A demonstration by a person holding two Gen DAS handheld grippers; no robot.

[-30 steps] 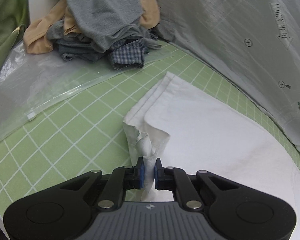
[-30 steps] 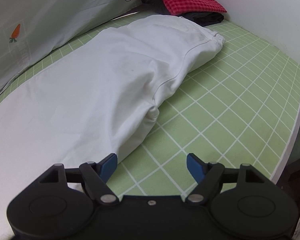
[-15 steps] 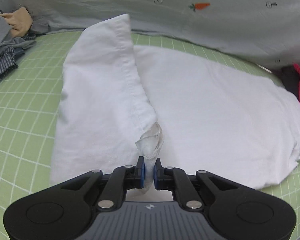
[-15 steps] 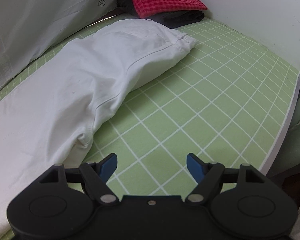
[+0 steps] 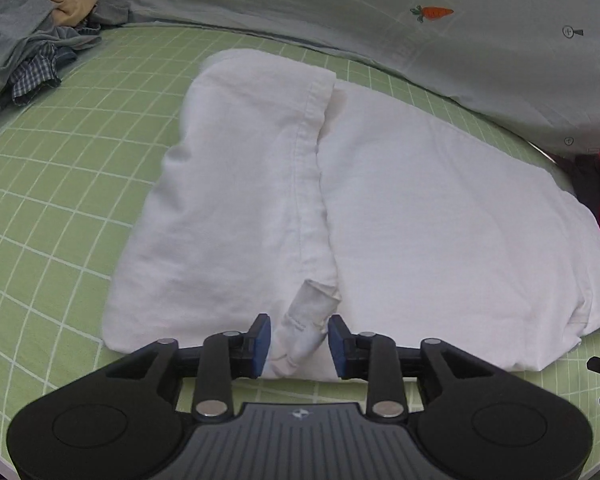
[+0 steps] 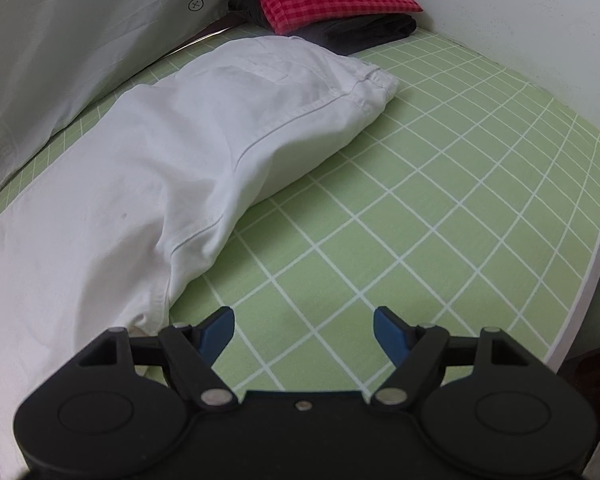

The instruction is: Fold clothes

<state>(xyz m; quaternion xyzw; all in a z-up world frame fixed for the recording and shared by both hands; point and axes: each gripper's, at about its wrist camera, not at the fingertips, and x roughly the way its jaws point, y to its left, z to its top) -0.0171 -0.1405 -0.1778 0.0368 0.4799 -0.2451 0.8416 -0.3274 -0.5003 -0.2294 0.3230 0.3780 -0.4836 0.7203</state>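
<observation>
- The white trousers (image 5: 420, 208) lie on the green gridded table (image 5: 60, 184), with one end doubled back over the middle; the hem edge of that folded part runs up the garment as a seam line.
- A judgement: the flap sits that way because the leg end has been laid over the body to shorten the piece, which suits a fold partway made.
- The left gripper (image 5: 298, 342) has its jaws released, standing apart on either side of a small bunched corner of the white trousers; the pads do not press the cloth, so the corner rests on the fabric below.
- The right gripper (image 6: 304, 330) hovers over bare table just beside the near edge of the white trousers, jaws spread wide and holding nothing. It seems placed to take the other end, though that is only a guess.
- Beyond the far end of the white trousers sits a folded stack (image 6: 332, 4): one red checked piece on one dark piece.
- To the other side of the white trousers, well apart, is a loose heap of clothes (image 5: 24, 44); its pieces overlap too much to count surely.
- Counted: two grippers, one garment being folded, two folded pieces, one heap.
</observation>
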